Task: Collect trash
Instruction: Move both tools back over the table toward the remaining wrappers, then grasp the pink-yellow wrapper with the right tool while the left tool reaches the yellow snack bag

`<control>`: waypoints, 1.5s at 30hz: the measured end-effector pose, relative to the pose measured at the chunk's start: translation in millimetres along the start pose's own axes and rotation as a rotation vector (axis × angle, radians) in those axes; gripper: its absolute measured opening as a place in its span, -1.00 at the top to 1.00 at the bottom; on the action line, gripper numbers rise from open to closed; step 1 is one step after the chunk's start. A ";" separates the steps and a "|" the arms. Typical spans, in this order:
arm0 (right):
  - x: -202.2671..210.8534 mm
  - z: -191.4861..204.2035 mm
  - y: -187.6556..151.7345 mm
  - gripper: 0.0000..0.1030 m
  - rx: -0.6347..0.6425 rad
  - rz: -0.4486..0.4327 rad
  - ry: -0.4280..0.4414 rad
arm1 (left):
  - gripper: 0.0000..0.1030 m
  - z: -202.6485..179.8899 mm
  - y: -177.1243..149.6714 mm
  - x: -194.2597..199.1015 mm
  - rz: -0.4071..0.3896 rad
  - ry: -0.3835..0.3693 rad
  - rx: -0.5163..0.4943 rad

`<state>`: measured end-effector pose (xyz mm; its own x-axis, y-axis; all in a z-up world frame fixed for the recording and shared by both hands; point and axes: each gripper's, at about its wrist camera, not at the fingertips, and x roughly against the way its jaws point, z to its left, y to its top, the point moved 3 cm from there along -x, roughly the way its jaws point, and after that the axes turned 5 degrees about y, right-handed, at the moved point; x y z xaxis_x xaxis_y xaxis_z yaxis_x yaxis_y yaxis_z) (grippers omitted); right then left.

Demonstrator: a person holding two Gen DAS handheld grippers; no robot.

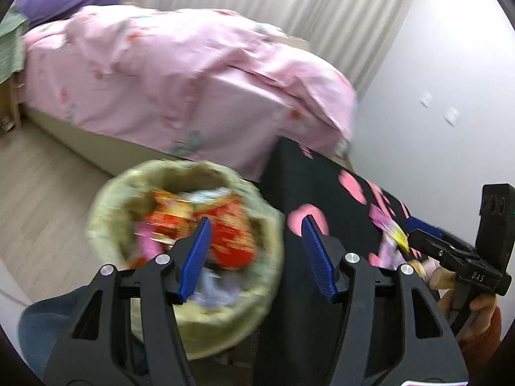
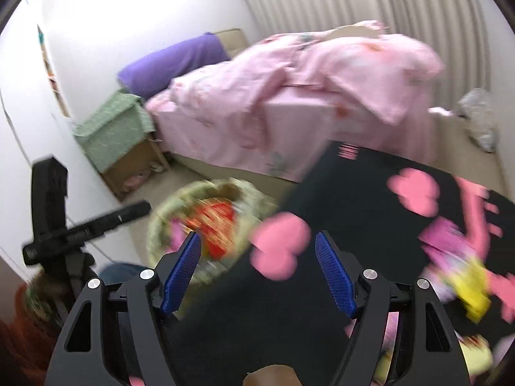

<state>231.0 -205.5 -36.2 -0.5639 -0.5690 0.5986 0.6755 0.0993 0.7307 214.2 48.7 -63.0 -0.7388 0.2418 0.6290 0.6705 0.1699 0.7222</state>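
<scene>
**Both grippers empty, next wrapper waits on the black cloth**

Left gripper (image 1: 256, 247): jaws spread wide, nothing between them; it hangs over the edge where the basket (image 1: 106, 212) meets the black cloth (image 1: 322, 186). Right gripper (image 2: 257, 270): jaws also spread, empty, above the cloth's pink shapes.

Basket sits lower left-centre of the left wrist view, already holding red/orange wrappers (image 1: 231, 228), pink and pale scraps. Basket is round, mouth facing up; blurred, so weave detail unclear.

Remaining trash: a pink-and-yellow wrapper (image 2: 463, 267) at the right edge of the right wrist view, lying flat on the cloth. Its long axis seems to run from upper left to lower right of the frame, yellow end lowest; blur makes this a guess.

Judgement, step in hand: reach for that wrapper w/ the right gripper.
- Turn the wrist so the 2 fingers straddle the short axis.
- Come down flat, pinch foil only, not the cloth.
- Close fully before lifting; thin film slips.
- Carry over the basket's mouth, then release.
</scene>
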 end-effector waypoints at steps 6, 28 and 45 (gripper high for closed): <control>75.0 -55.0 -42.7 -0.36 -0.038 -0.044 -0.202 | -0.07 -71.7 -21.0 -21.5 0.079 -0.142 -0.120; 144.9 -134.0 -142.1 -0.36 -0.135 -0.022 -0.424 | 0.45 -252.8 -55.9 -173.9 0.420 -0.255 -0.444; 54.4 -161.9 -44.7 -0.36 -0.038 0.000 -0.317 | 0.55 -146.2 -57.2 -101.0 0.300 -0.130 -0.257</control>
<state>247.1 -373.1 -89.4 -0.6799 -0.2854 0.6755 0.6895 0.0650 0.7214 240.6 -125.1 -125.8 -0.4875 0.3660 0.7927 0.8037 -0.1666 0.5712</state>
